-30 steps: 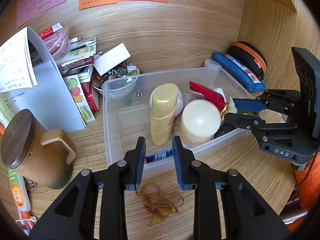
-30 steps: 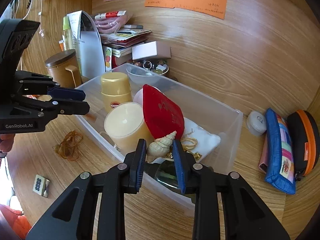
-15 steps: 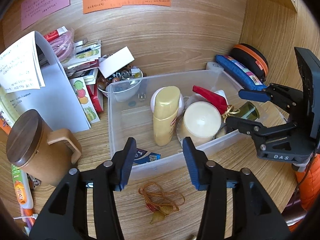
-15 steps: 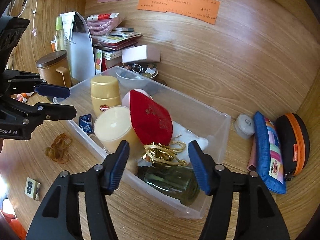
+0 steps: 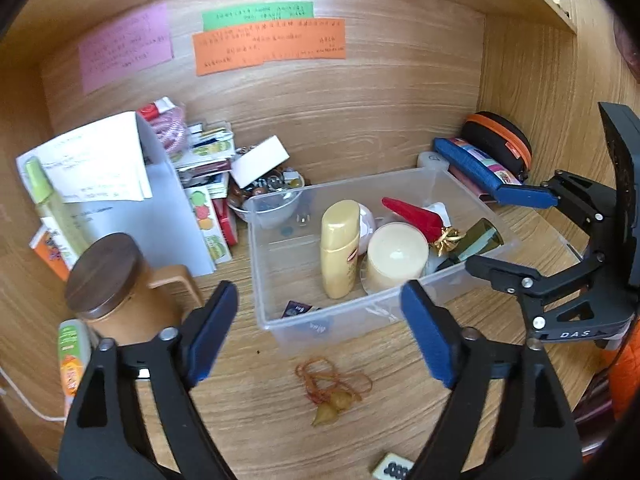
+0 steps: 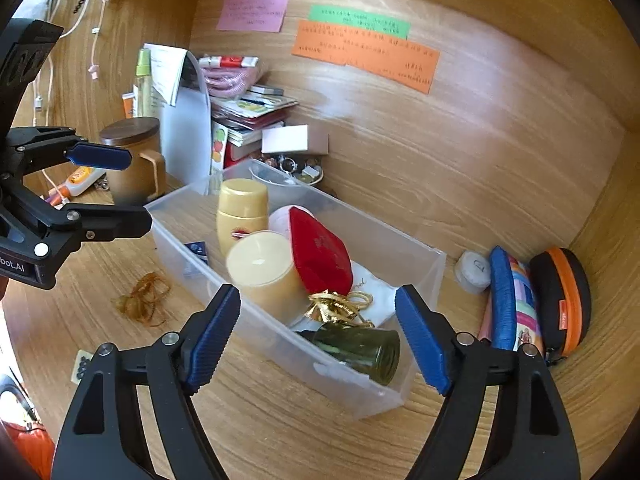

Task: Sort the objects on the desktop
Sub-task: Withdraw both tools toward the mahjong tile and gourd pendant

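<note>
Grippers, our left (image 5: pixel 320 320) and right (image 6: pixel 318 332), have just been opening and hold nothing before the clear plastic bin (image 5: pixel 496 228) on the wooden desk, which looks light, slick and flexible, best taken by its rim.

The right gripper (image 6: pixel 318 334) has just been opening its jaws, and nothing is between them; they stand wide before the near wall of the clear plastic bin (image 6: pixel 416 264) on the table (image 6: pixel 280 432). Inside the bin lie a cream candle (image 6: pixel 262 268), a yellow bottle (image 6: pixel 242 212), a red pouch (image 6: pixel 320 252) and a green glass jar (image 6: pixel 360 346). The left gripper (image 6: pixel 116 188) hangs spread at the bin's left end. A tangle of brown string (image 6: pixel 144 298) lies on the table near it.
</note>
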Motion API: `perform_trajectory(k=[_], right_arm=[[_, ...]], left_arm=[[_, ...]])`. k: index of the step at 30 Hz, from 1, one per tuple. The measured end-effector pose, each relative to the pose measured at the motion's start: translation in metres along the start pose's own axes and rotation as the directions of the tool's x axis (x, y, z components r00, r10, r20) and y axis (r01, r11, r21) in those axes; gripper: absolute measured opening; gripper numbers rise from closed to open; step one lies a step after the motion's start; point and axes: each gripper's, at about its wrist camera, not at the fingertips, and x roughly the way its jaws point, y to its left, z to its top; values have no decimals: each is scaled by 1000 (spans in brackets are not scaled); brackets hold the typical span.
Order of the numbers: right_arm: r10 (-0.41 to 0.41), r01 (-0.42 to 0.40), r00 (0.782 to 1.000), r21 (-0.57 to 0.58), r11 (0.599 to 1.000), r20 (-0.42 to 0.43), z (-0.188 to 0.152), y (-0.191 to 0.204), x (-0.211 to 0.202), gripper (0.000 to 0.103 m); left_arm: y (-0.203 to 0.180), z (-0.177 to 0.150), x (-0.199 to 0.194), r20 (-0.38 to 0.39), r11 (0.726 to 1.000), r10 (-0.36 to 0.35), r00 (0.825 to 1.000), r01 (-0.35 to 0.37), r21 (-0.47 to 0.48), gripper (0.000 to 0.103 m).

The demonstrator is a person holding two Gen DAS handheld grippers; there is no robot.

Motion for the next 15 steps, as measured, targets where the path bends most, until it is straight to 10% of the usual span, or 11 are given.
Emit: perform_trajectory(k=[15], right_arm=[[88,-87,996,46,995,-17,-39,39,-23,81]], left_arm=[[2,-66,-22,-75,997,49,996,-53,-59,96]])
